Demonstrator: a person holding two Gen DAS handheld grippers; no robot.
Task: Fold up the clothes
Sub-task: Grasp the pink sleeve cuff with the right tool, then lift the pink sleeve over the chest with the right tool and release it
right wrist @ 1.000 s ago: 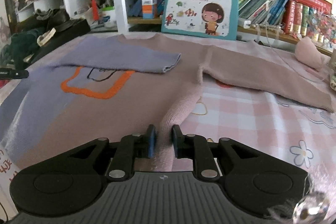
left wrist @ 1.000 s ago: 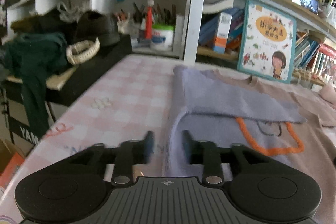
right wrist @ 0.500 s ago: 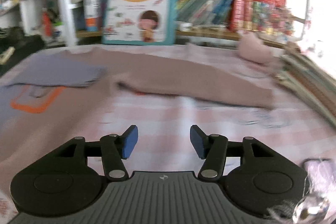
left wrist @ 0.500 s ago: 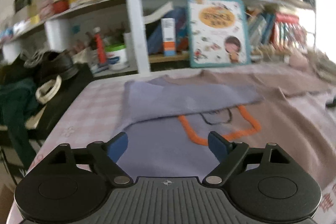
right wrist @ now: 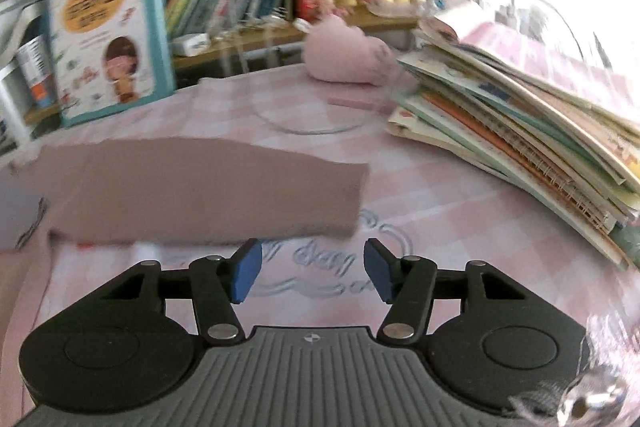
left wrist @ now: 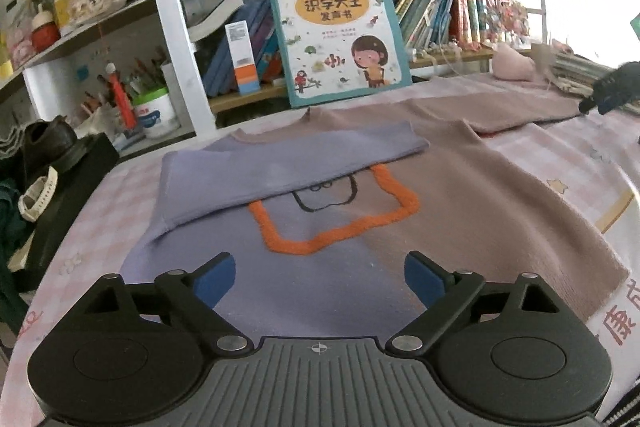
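Observation:
A sweater (left wrist: 460, 211), half lilac and half dusty pink with an orange outline on its chest, lies flat on the pink checked table. Its lilac sleeve (left wrist: 280, 167) is folded across the chest. Its pink sleeve (right wrist: 200, 187) stretches out to the right, its cuff near my right gripper. My left gripper (left wrist: 319, 279) is open and empty over the sweater's lower hem. My right gripper (right wrist: 312, 275) is open and empty just in front of the pink sleeve's cuff end; it shows far right in the left wrist view (left wrist: 612, 87).
A stack of books (right wrist: 520, 131) lies on the table right of the cuff. A pink plush (right wrist: 348, 59) and a wire loop sit behind the sleeve. A picture book (left wrist: 340, 35) leans on the shelves at the back. A black box with shoes (left wrist: 60, 163) stands at left.
Both grippers were shut on the sweater's edges a second ago; both have opened and let go. The left swung right over the hem, the right moved right to the outstretched pink sleeve's cuff.

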